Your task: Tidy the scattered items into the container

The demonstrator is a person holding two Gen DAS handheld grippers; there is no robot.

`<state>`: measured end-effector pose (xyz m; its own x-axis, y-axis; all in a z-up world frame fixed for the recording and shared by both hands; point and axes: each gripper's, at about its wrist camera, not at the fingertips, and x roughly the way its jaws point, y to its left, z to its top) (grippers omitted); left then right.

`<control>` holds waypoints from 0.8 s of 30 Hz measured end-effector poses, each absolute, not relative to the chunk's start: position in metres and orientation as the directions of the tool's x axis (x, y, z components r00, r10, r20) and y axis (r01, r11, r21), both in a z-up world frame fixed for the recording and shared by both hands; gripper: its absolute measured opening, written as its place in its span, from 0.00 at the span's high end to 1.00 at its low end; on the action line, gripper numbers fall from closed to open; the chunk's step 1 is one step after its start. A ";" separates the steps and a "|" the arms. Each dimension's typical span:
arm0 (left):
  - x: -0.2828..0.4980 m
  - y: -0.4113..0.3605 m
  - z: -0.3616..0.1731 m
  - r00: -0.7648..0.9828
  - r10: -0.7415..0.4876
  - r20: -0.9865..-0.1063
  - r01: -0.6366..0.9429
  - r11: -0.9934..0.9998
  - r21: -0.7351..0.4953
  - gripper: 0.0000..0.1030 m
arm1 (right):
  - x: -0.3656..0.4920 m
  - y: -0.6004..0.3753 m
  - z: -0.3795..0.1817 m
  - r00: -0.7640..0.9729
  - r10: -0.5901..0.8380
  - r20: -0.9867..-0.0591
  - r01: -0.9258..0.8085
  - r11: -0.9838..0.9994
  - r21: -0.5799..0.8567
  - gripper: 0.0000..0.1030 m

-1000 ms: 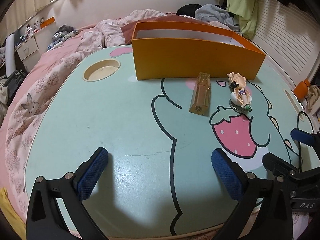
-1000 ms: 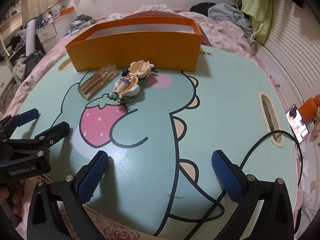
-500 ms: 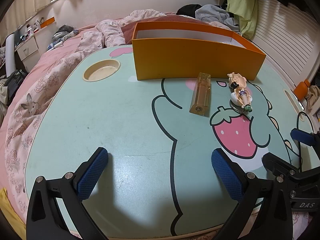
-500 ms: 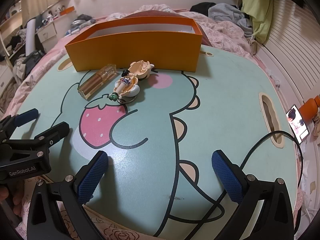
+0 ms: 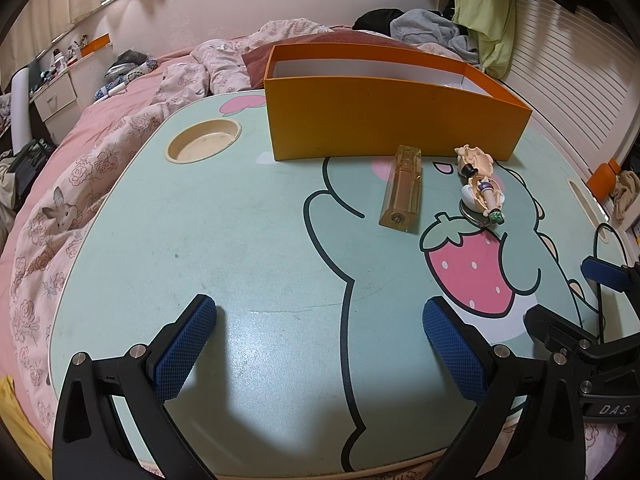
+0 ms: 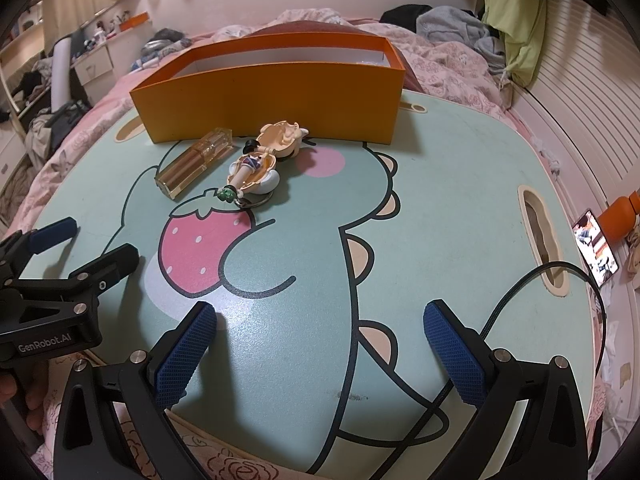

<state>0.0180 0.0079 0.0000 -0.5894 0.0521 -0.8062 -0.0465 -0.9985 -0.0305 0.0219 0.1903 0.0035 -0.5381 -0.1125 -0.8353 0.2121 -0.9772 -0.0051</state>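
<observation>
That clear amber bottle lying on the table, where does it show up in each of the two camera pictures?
Left wrist view: the amber bottle lies right of centre, just in front of the orange box.
Right wrist view: the amber bottle lies left of centre, beside the figurine keychain.
Shared landmark: the printed strawberry, just nearer the cameras than the bottle.

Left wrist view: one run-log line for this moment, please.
left hand-held gripper open | right hand-held gripper open | bottle, figurine on table | orange box untouched
</observation>
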 end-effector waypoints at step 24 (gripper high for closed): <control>0.018 0.006 0.000 -0.593 0.058 -0.803 -0.047 -0.998 -0.037 0.00 | -0.066 0.148 0.015 -0.525 -0.192 -0.829 0.246 -0.967 0.068 0.76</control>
<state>0.0183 0.0062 0.0005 -0.5932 0.0579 -0.8029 -0.0469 -0.9982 -0.0373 -0.0659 0.1479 0.0149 -0.5252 -0.1920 -0.8291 0.2463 -0.9668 0.0679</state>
